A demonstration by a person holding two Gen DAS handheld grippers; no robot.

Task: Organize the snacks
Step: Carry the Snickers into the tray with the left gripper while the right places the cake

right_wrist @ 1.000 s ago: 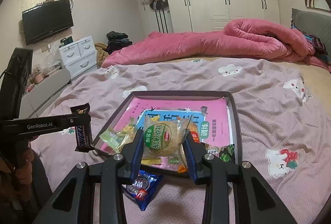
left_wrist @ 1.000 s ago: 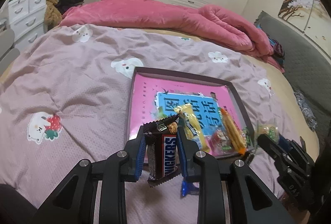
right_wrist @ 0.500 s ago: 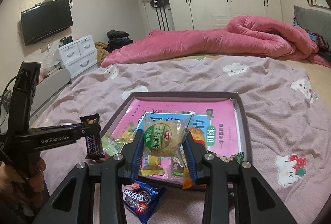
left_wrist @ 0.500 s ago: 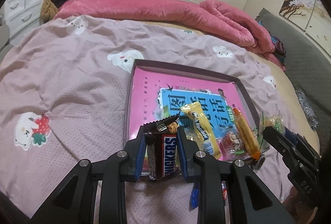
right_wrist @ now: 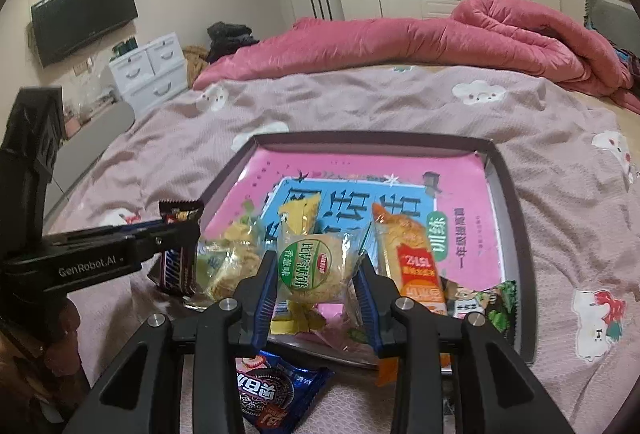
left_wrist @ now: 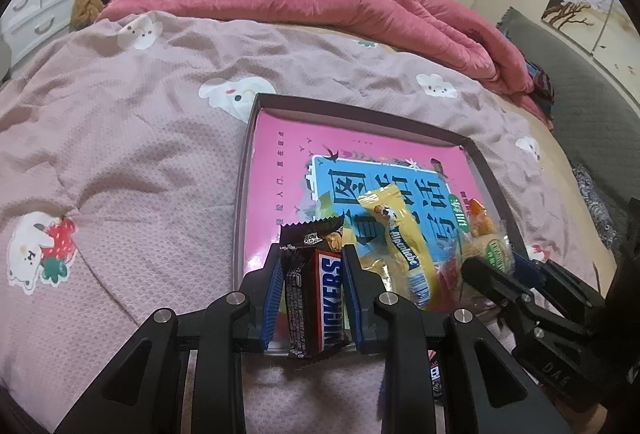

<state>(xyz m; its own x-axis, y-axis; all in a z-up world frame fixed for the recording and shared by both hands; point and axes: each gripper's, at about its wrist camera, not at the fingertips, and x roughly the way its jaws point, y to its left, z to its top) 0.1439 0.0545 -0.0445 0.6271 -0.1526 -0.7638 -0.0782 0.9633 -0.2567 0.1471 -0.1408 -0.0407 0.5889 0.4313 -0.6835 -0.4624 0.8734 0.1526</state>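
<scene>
My left gripper (left_wrist: 309, 270) is shut on a brown Snickers bar (left_wrist: 316, 294), held upright over the near left corner of a dark shallow tray (left_wrist: 360, 111) with a pink and blue lining. My right gripper (right_wrist: 317, 274) is shut on a round biscuit in a clear wrapper (right_wrist: 314, 264), over the tray's (right_wrist: 516, 218) near edge. In the tray lie a yellow candy pack (left_wrist: 400, 246), an orange snack pack (right_wrist: 412, 262) and several small wrapped sweets. In the right wrist view the left gripper (right_wrist: 176, 234) and its Snickers bar (right_wrist: 176, 266) show at the left.
A blue cookie packet (right_wrist: 272, 390) lies on the bedspread in front of the tray. The tray sits on a mauve bedspread (left_wrist: 120, 153) with a rolled pink quilt (left_wrist: 320, 5) behind. A white drawer unit (right_wrist: 152, 69) and a wall television (right_wrist: 84, 17) stand left of the bed.
Both grippers have come down and forward toward the tray, each still holding its snack. The tray now looks larger and closer in both views.
</scene>
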